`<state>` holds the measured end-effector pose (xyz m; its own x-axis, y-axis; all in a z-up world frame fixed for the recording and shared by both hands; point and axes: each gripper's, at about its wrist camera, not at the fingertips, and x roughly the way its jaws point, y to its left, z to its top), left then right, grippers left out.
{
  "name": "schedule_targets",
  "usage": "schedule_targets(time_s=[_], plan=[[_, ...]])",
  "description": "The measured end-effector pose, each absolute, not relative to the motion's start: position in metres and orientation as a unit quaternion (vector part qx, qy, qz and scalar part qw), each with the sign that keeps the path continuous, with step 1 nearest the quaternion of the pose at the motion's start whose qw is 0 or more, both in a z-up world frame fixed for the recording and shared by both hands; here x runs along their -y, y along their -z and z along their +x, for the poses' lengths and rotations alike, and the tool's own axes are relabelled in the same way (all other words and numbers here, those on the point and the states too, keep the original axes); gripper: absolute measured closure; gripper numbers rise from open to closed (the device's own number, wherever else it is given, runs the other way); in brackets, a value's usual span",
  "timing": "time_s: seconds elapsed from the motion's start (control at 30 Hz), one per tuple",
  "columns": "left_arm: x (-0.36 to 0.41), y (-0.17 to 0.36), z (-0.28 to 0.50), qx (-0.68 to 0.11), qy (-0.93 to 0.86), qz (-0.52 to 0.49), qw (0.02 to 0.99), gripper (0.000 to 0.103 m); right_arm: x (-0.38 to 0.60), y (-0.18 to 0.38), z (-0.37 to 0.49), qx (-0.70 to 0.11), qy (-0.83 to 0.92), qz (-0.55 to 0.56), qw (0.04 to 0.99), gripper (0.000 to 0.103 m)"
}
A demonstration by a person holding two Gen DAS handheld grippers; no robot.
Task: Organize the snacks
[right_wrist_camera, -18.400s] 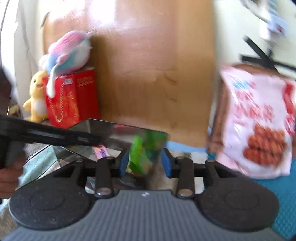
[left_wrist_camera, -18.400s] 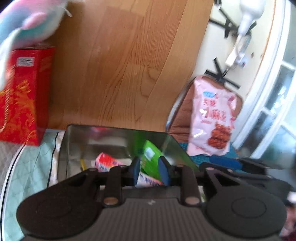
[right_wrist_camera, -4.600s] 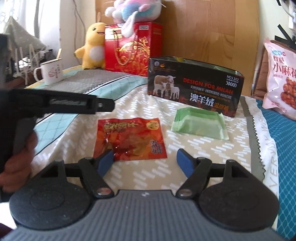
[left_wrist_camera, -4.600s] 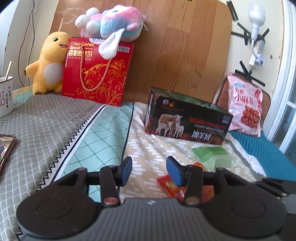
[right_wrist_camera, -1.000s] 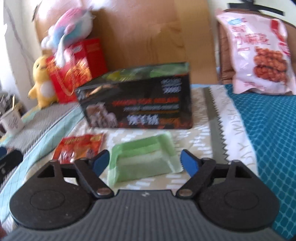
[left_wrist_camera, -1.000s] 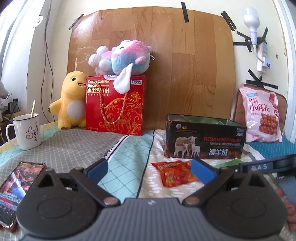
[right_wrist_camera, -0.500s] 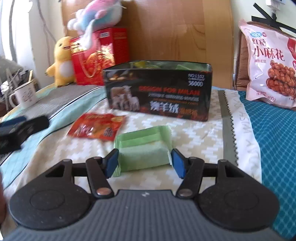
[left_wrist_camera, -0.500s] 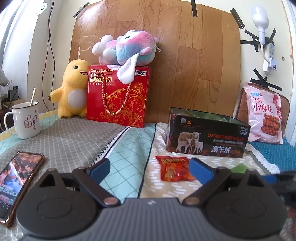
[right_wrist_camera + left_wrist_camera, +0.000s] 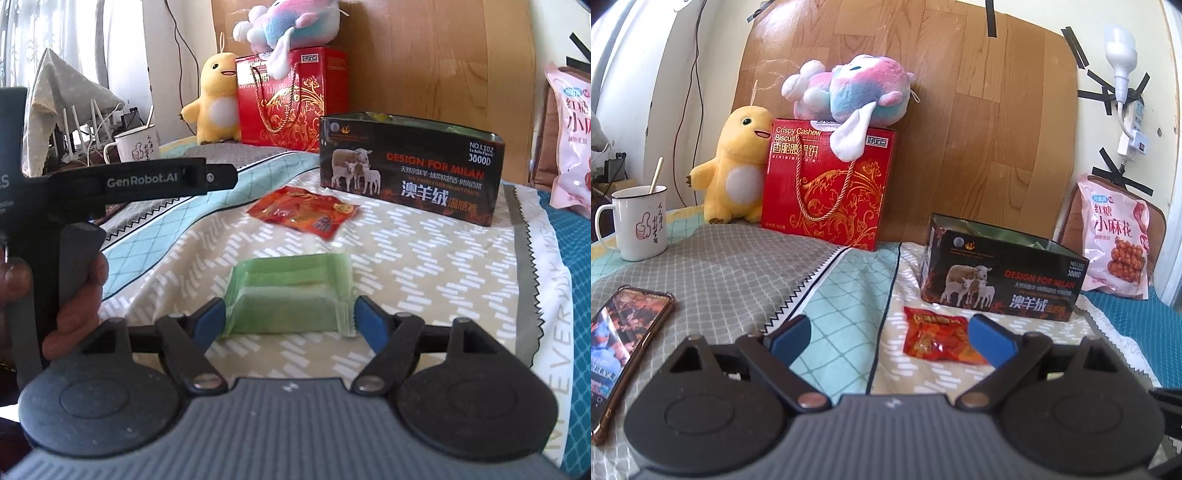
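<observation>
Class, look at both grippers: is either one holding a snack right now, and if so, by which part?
Neither. The right gripper stands open around the green packet, its jaws having just opened; the left gripper is open and empty.

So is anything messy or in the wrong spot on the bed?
Two snacks lie loose on the blanket instead of in the open black box: a red packet lying askew before it, and a green packet nearer, between the right tool's open pads. A phone also lies on the blanket. Nothing looks spilled or broken.
</observation>
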<state>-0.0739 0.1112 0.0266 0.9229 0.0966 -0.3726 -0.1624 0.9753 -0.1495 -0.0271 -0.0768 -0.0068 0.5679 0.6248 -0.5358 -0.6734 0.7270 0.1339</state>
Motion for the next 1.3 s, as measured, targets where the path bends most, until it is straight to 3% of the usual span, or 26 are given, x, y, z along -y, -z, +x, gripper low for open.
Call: schedule_targets(time_s=[1.03,1.13,1.3], plan=[[-0.1092,-0.0272,-0.0747,-0.179,-0.045,-0.091,0.979,0.008,0.0814,0.0071,-0.0282,-0.286,-0.372,-0.017,0.883,0.02],[-0.1101,-0.0268,-0.0735,-0.183,-0.042,-0.093,0.978,0.012,0.0822,0.007,-0.0279,-0.285,-0.369,-0.013,0.884,0.022],[-0.1091,-0.0256,-0.07,-0.198,-0.024,-0.091,0.976,0.034,0.083,0.0068,-0.0297,-0.28,-0.349,-0.011,0.894,0.042]])
